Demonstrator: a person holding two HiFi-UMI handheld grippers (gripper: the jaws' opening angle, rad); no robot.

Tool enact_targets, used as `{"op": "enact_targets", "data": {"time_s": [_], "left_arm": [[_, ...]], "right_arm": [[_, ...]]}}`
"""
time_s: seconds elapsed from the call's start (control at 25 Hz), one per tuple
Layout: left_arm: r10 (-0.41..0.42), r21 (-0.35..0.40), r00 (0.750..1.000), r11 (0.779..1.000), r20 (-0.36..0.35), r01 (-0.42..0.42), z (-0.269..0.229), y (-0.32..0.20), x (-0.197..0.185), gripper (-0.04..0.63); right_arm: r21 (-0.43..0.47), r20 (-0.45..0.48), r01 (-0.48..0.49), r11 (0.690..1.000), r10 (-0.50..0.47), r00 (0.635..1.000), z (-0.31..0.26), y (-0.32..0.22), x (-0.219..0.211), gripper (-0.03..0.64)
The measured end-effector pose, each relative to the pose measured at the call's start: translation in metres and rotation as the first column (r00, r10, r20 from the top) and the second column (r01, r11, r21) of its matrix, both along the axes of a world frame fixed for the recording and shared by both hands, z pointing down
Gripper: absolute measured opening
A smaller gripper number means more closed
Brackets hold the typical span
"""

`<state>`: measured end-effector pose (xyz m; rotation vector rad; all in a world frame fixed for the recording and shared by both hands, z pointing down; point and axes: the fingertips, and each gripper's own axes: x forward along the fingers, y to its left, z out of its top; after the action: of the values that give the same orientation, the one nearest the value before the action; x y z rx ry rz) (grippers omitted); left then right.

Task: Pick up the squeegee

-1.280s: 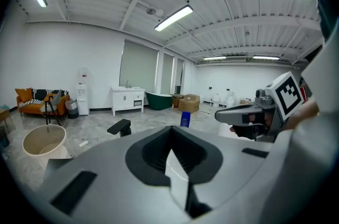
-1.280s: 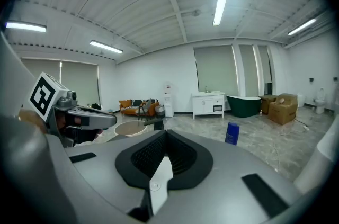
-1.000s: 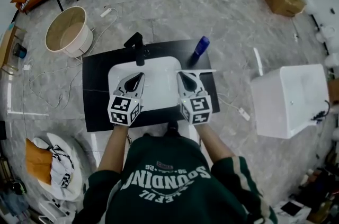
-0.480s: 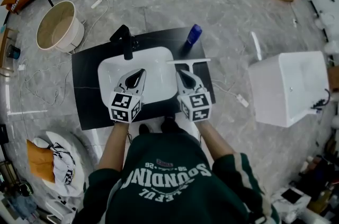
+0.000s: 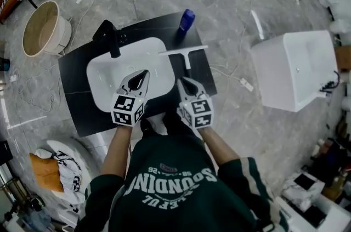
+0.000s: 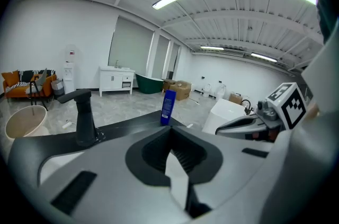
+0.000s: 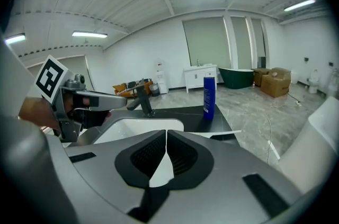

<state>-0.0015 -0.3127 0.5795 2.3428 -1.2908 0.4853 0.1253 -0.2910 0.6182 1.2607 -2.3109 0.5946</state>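
My right tool (image 5: 181, 81) (image 7: 166, 133) had its jaws closed tip to tip with nothing between them. It hovered above the near right part of the black surface (image 5: 77, 99), just beside the rim of the white basin (image 5: 104, 74). My left tool (image 5: 143, 73) (image 6: 170, 132) was drawn together the same way and held nothing. It hung over the basin itself, side by side with the right one and a little apart from it.

Ahead of the right tool, not touching it, the white squeegee (image 5: 184, 51) (image 7: 225, 134) lay flat on the surface beside the basin's far right corner. Its blade ran crosswise and its short handle pointed back toward me. Beyond the blade a blue bottle (image 5: 186, 20) (image 6: 168, 106) (image 7: 209, 96) stood upright near the far edge of the surface. A black faucet (image 5: 111, 39) (image 6: 85, 117) (image 7: 144, 101) rose at the basin's far left. Off the surface, a round tub (image 5: 41, 28) sat on the grey floor to the left and a white cabinet (image 5: 290, 69) stood well away to the right.
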Motion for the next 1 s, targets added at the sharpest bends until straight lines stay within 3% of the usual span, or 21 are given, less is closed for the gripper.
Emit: {"op": "enact_targets", "data": {"time_s": [0.2,0.32,0.4,1.0], "left_arm": [[0.015,-0.02,1.0,1.0,0.0,-0.015,0.009,-0.003,0.005,0.002],[0.013,-0.033,1.0,0.999,-0.001,-0.013,0.012,-0.003,0.003,0.002],[0.009,-0.038,1.0,0.999,-0.002,-0.009,0.013,-0.003,0.001,0.002],[-0.065,-0.067,0.998,0.996,-0.002,0.065,0.021,0.009,-0.023,0.002]], "right_arm": [[-0.013,-0.036,-0.019,1.0,0.019,0.999,0.012,-0.004,0.011,0.01],[-0.038,-0.047,-0.045,0.998,0.044,0.998,0.017,-0.007,0.016,0.11],[-0.045,-0.059,-0.065,0.997,0.062,0.996,0.022,-0.011,0.02,0.142],[-0.173,-0.133,-0.102,0.979,0.08,0.988,0.071,-0.047,0.046,0.149]]}}
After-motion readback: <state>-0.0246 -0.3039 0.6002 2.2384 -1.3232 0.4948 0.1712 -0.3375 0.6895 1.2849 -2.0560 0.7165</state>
